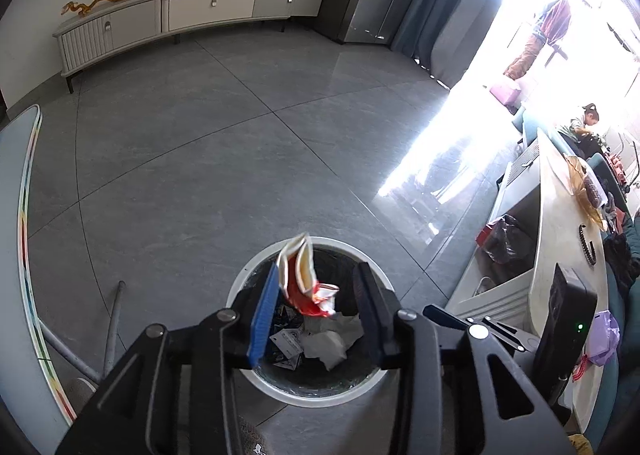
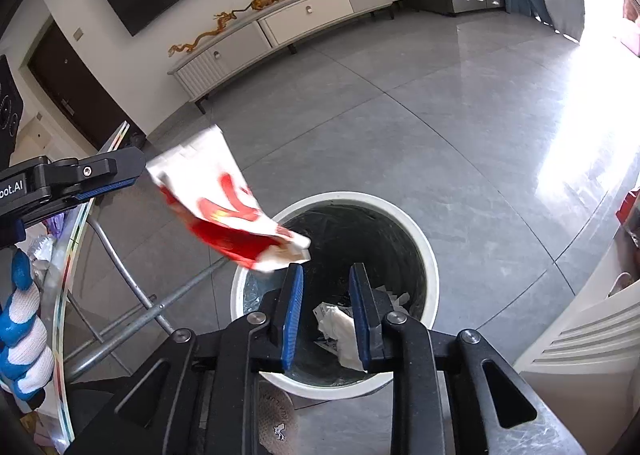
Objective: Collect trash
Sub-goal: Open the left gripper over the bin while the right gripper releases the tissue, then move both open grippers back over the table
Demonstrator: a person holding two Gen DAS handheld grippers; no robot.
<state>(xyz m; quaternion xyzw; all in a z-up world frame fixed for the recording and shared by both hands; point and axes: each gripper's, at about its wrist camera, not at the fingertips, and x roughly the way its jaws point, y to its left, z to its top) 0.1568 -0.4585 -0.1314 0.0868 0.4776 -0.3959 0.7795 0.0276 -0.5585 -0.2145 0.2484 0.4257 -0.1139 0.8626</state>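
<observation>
A crumpled red-and-white wrapper (image 1: 306,283) hangs over the round white-rimmed bin (image 1: 332,241). In the left wrist view it lies between the jaws of my left gripper (image 1: 319,269), close to the blue left pad and clear of the right finger, so the gripper is open. In the right wrist view the wrapper (image 2: 228,203) stretches in the air from the tip of the left gripper (image 2: 138,175) down to just above the bin's rim (image 2: 424,255). My right gripper (image 2: 326,269) stands open over the bin with nothing between its pads. White crumpled paper (image 2: 344,331) lies inside the bin.
A glass table with a coloured edge (image 1: 24,215) and metal legs (image 2: 160,307) stands left of the bin. A gloved hand (image 2: 20,319) holds the left gripper. A white table (image 1: 560,255) with clutter is at the right. A low TV cabinet (image 1: 180,11) lines the far wall.
</observation>
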